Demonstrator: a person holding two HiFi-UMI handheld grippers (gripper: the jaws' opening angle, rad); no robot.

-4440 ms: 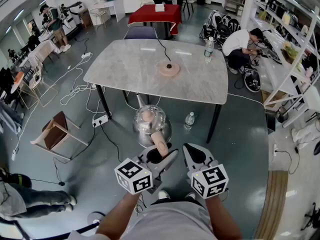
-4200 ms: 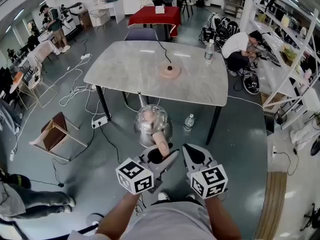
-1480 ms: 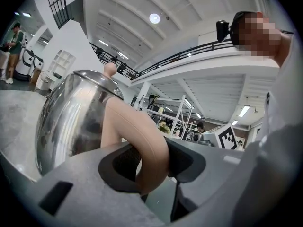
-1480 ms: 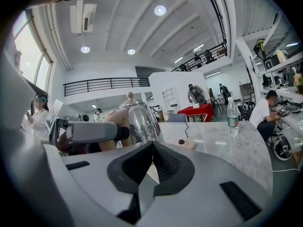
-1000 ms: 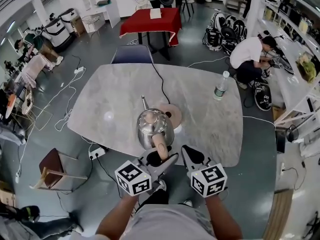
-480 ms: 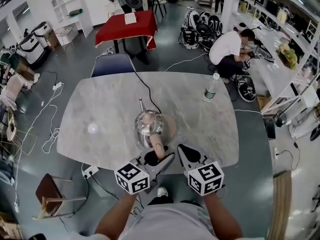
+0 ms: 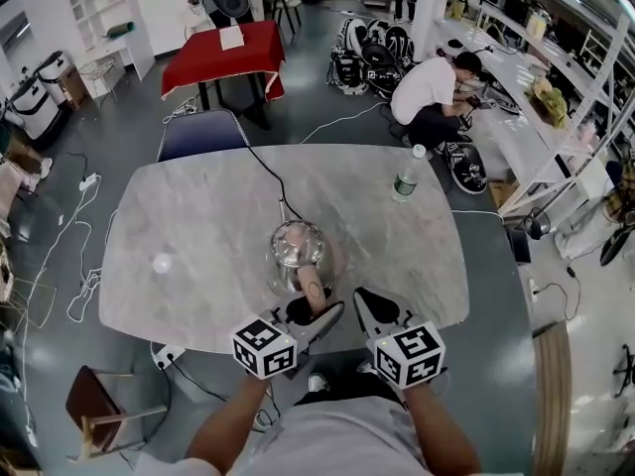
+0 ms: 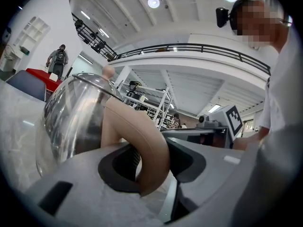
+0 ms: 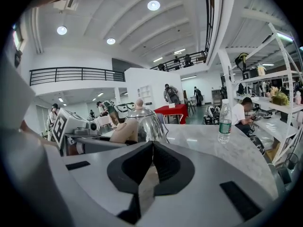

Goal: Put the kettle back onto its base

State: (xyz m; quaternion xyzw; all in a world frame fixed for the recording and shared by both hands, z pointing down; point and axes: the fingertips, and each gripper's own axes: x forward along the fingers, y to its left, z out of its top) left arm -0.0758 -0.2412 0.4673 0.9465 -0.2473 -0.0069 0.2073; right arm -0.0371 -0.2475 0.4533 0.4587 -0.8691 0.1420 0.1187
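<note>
the left claw [image 7: 315, 312] is clamped on the tan handle [image 8: 142, 145] of the steel kettle [image 7: 295, 249] over the marble tabletop [image 7: 189, 216], while the right claw [image 7: 367, 303] beside it sits pressed together.

Silver kettle [image 7: 296, 249], beige handle [image 7: 314, 289], grey marbled table [image 7: 198, 221]

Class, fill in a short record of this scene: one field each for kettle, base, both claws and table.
kettle: over its base, held by its handle
base: mostly hidden by the kettle; contact unclear
left claw: shut on the handle
right claw: shut, empty
table: grey marble top, water bottle standing far right
</note>
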